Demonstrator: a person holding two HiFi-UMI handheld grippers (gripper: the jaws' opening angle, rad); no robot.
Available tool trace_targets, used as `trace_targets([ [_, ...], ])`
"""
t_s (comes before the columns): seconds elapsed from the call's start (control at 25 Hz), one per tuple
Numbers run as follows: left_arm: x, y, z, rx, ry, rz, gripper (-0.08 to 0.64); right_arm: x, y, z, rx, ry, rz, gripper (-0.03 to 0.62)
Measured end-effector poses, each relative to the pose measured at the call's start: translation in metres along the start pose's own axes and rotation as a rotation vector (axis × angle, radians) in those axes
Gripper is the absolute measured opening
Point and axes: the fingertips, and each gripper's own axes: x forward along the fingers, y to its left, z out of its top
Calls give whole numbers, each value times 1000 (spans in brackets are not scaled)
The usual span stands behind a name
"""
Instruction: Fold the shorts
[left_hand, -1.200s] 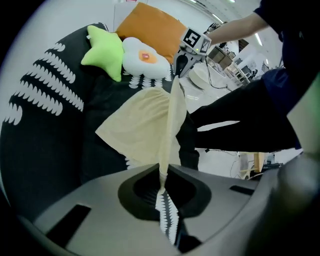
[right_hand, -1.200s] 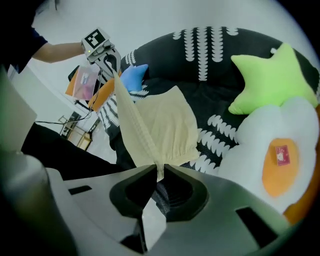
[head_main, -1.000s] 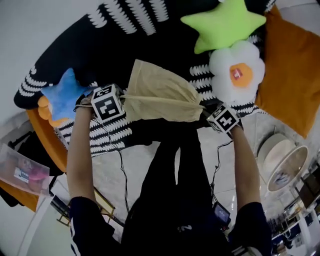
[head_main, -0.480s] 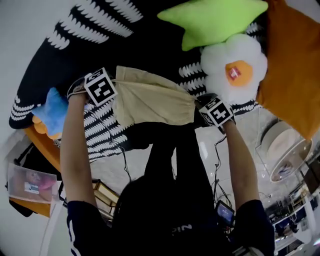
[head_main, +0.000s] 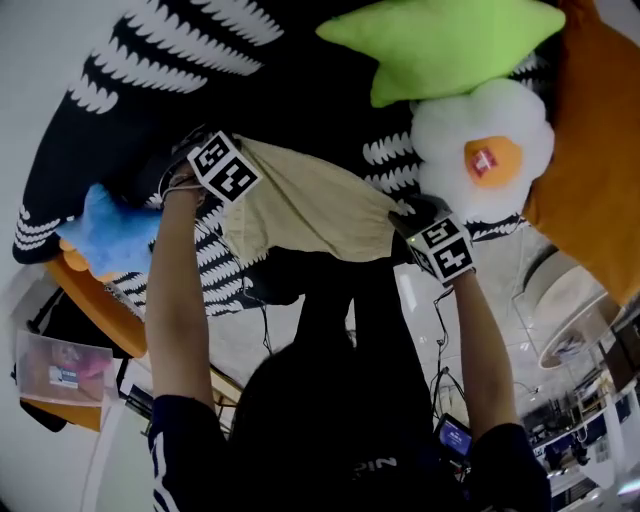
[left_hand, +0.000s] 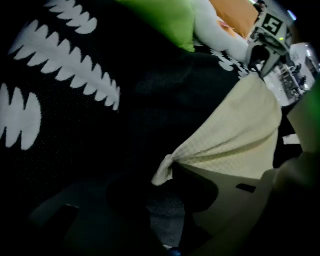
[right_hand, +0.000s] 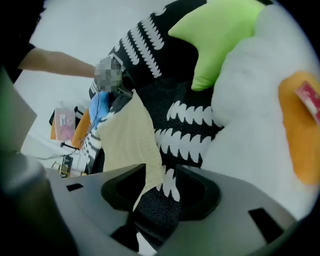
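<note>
My left claw (left_hand: 170, 176) and right claw (right_hand: 163, 176) have both just opened, with the tan shorts (head_main: 300, 205) loose between the jaws. I read PIN on the dark shirt (head_main: 372, 464)

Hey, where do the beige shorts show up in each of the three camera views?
Head view: shorts at the centre.
Left gripper view: right of centre.
Right gripper view: lower left of centre.
Shared landmark: green star pillow, at the top in all three.
</note>
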Motion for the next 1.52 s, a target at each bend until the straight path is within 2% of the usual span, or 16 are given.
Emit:
trace_targets([
  [0.04, 4, 7, 0, -56, -9, 39, 162, -3, 0, 3, 38, -40, -9, 219],
  [0.16, 4, 25, 1, -247, -61, 89, 277, -12, -2, 10, 131, -128, -33, 280],
  [0.24, -8, 35, -6, -358, -109, 92, 293, -18, -3, 16, 146, -164, -55, 307],
  [0.36, -25, 43, -34, -471, -147, 100, 304, -27, 1, 28, 131, -202, -82, 307],
  [0.52, -42, 40, -87, -608, -173, 151, 304, -32, 10, 42, 64, -207, -102, 290],
  [0.6, -49, 31, -114, -696, -190, 146, 302, -34, 18, 53, 21, -205, -106, 285],
  [0.72, -58, -2, -140, -865, -276, 42, 288, -33, 30, 71, -52, -195, -106, 273],
  [0.84, -60, -59, -154, -999, -362, -143, 285, -25, 46, 92, -134, -179, -95, 262],
  [0.92, -56, -102, -163, -1082, -392, -254, 276, -17, 57, 110, -207, -168, -84, 249],
  [1.0, -49, -140, -171, -1185, -406, -325, 258, -5, 67, 135, -298, -155, -65, 239],
  [1.12, -39, -175, -175, -1430, -486, -411, 235, 16, 88, 177, -443, -128, -45, 235],
  [1.24, -33, -195, -159, -1726, -612, -518, 212, 36, 108, 221, -618, -81, -18, 221],
  [1.32, -27, -206, -150, -1884, -658, -581, 202, 50, 121, 246, -717, -59, 2, 210],
  [1.44, -20, -208, -149, -2068, -748, -672, 172, 76, 134, 269, -768, -20, 18, 196],
  [1.52, -18, -206, -147, -2160, -814, -704, 113, 95, 136, 280, -767, 25, 37, 183],
])
